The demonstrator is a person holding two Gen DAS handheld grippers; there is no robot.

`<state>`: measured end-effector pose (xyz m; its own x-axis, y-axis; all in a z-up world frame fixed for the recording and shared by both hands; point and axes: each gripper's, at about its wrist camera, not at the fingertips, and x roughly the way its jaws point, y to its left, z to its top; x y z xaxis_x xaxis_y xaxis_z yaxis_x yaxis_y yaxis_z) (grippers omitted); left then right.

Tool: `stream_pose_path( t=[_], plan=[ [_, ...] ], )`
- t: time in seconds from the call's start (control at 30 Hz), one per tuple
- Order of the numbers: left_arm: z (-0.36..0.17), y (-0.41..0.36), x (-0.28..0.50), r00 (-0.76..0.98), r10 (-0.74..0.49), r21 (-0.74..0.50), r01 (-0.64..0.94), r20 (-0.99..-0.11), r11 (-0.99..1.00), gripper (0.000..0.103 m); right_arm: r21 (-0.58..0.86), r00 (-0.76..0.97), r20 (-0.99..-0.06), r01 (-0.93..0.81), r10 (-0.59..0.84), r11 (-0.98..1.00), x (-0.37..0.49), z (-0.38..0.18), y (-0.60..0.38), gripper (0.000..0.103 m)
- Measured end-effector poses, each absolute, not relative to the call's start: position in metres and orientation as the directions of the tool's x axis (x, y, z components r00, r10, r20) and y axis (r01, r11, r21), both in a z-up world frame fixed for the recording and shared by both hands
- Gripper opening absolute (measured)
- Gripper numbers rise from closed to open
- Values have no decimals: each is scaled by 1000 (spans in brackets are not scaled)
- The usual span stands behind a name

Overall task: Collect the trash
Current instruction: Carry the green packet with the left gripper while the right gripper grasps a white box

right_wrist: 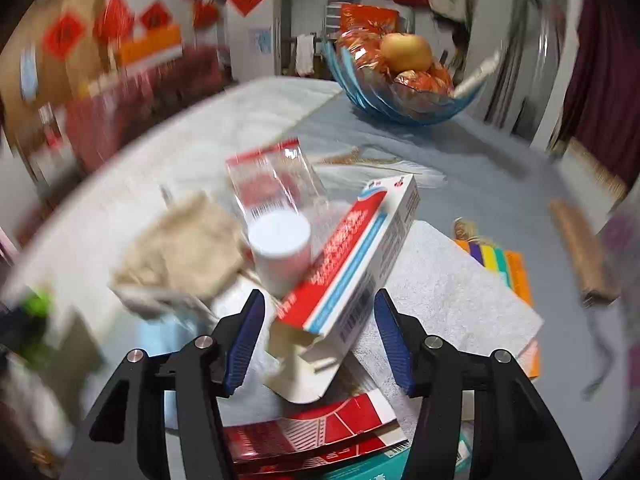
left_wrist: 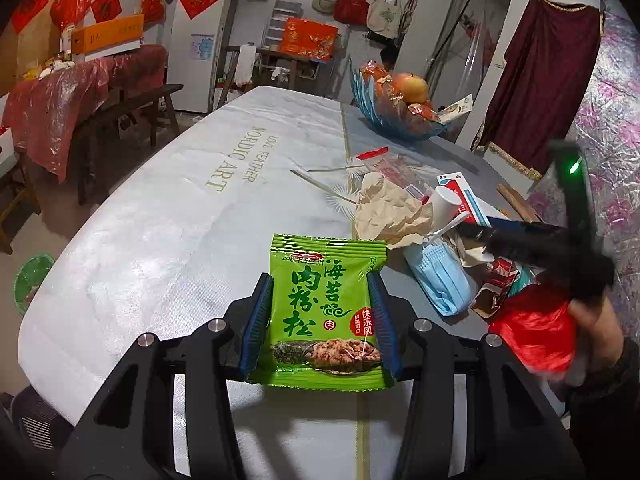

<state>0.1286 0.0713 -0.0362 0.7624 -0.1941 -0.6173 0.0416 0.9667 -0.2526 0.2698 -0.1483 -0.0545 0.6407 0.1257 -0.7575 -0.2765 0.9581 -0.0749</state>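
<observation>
In the left wrist view my left gripper (left_wrist: 321, 292) is shut on a green snack packet (left_wrist: 326, 316), held just above the grey table (left_wrist: 160, 216). A trash pile lies to its right: crumpled brown paper (left_wrist: 384, 212), a blue face mask (left_wrist: 438, 276), a white cup (left_wrist: 442, 204) and a red plastic bag (left_wrist: 534, 330). The right gripper shows there as a dark blurred shape (left_wrist: 540, 248). In the blurred right wrist view my right gripper (right_wrist: 320, 312) is open around the near end of a red-and-white toothpaste box (right_wrist: 356, 268), beside the white cup (right_wrist: 280, 248) and brown paper (right_wrist: 188, 248).
A blue glass fruit bowl (left_wrist: 394, 120) with an apple stands at the far side of the table. A clear plastic bag (right_wrist: 276, 180), a white towel (right_wrist: 448, 292), coloured sticks (right_wrist: 500, 264) and red cartons (right_wrist: 320, 432) lie around the box. A green bin (left_wrist: 32, 280) stands on the floor at left.
</observation>
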Motion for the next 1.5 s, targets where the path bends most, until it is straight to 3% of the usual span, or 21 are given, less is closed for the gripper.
stream_pose_path(
  t=[0.03,0.1,0.17,0.3,0.53,0.73,0.87,1.1,1.23,1.37,1.5],
  plan=[
    [-37,72,129,761,-196,-254,42,-619,966,48,-108,651,-753,-270,98,957,270,-59,-146,55],
    [-40,73,130,756,-201,-257,45,-623,965,48,-150,668,-743,-239,50,959,274,-61,-149,30],
    [-40,74,130,754,-200,-259,41,-626,965,48,-94,671,-736,-230,87,969,273,-55,-161,23],
    [-39,82,129,760,-191,-262,28,-621,965,48,75,692,-689,-226,215,971,261,-34,-193,22],
    [-31,94,123,775,-158,-260,-8,-612,966,48,378,710,-511,-321,485,868,238,10,-235,23],
    [-17,114,105,788,-94,-243,-72,-608,967,48,413,696,-388,-455,604,789,213,48,-225,22],
    [-9,144,72,782,6,-220,-183,-624,958,48,440,569,-328,-615,754,655,199,67,-187,23],
    [-25,215,-18,691,248,-171,-477,-679,862,48,476,284,-353,-765,891,433,179,66,-87,23],
    [-63,255,-40,583,263,-165,-579,-769,799,51,474,172,-412,-798,895,372,159,59,-32,23],
    [-85,279,-45,549,244,-199,-625,-800,755,68,457,115,-468,-817,876,351,135,50,4,23],
    [-83,309,-59,558,284,-232,-679,-780,696,79,452,51,-528,-828,848,332,112,36,37,23]
  ],
)
